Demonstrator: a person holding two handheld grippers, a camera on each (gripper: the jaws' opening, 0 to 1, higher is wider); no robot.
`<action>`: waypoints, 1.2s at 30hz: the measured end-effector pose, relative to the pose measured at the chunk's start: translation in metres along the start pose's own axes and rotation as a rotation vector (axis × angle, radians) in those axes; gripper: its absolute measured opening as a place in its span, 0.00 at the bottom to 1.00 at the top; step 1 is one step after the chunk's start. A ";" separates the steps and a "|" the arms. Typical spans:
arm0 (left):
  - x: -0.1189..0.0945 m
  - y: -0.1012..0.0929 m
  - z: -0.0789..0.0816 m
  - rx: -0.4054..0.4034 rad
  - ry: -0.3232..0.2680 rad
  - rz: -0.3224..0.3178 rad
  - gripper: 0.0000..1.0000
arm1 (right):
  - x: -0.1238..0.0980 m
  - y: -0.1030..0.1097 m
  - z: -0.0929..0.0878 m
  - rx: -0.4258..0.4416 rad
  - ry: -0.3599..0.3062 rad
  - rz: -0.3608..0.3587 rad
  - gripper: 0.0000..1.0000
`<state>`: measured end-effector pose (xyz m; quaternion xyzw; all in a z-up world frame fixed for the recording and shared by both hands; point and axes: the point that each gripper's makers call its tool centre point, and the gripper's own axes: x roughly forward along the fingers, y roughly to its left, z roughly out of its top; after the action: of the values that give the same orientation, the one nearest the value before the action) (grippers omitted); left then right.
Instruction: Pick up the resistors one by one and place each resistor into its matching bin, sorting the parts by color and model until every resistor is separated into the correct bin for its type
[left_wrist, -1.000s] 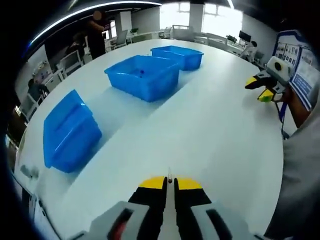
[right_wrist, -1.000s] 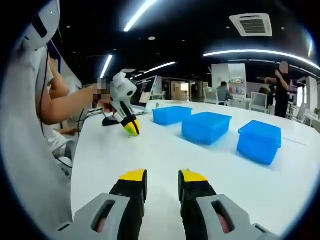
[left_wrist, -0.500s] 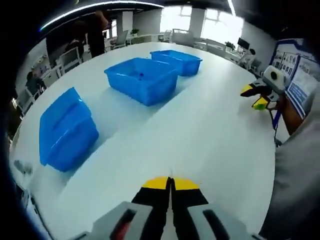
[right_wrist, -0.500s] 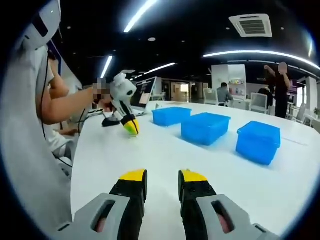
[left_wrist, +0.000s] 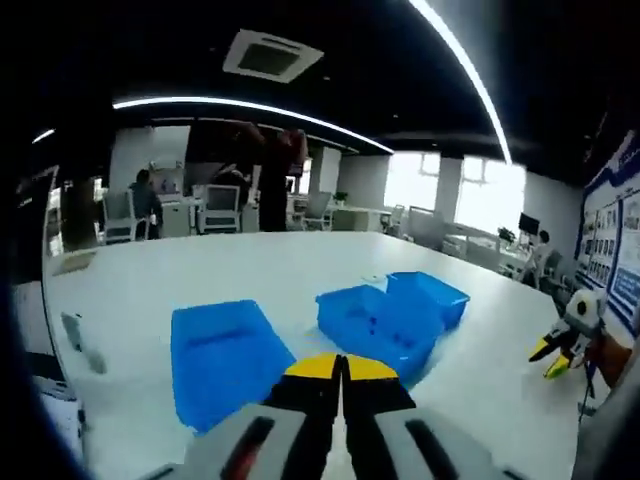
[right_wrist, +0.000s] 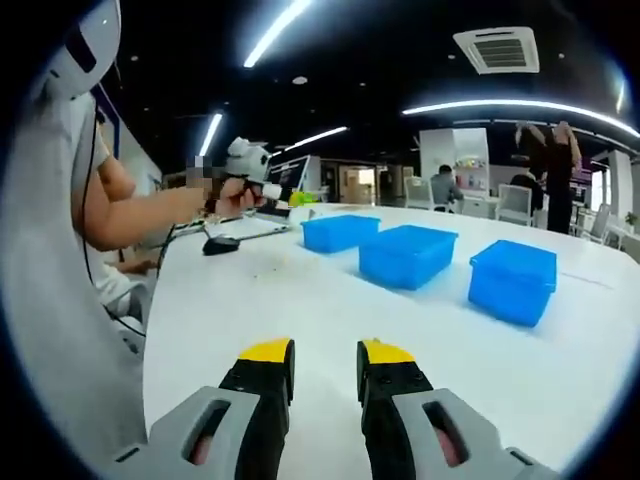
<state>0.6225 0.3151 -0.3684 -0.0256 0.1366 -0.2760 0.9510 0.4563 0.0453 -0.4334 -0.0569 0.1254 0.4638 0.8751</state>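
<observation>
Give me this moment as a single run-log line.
left gripper: jaws shut, raised | right gripper: open, empty, above white table | three blue plastic bins: in a row

No lettering can be read anywhere. The wall board (left_wrist: 622, 245) at the right edge of the left gripper view carries printed panels, but they are too small and blurred.

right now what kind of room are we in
Probably an open-plan office or lab: a large white table carrying three blue plastic bins, white office chairs behind, and a ceiling air-conditioning vent among strip lights.
</observation>
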 end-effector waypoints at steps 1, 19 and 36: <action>0.001 0.004 0.002 -0.011 -0.008 0.024 0.04 | 0.000 0.000 0.000 -0.007 0.001 -0.001 0.27; -0.002 -0.014 -0.083 0.713 0.636 -0.334 0.19 | -0.004 -0.002 0.004 -0.018 0.010 -0.015 0.27; 0.018 -0.028 -0.110 1.201 0.949 -0.695 0.12 | 0.001 -0.017 0.001 0.001 0.023 -0.046 0.27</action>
<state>0.5926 0.2848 -0.4756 0.5630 0.3365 -0.5605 0.5055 0.4709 0.0367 -0.4331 -0.0645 0.1343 0.4430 0.8840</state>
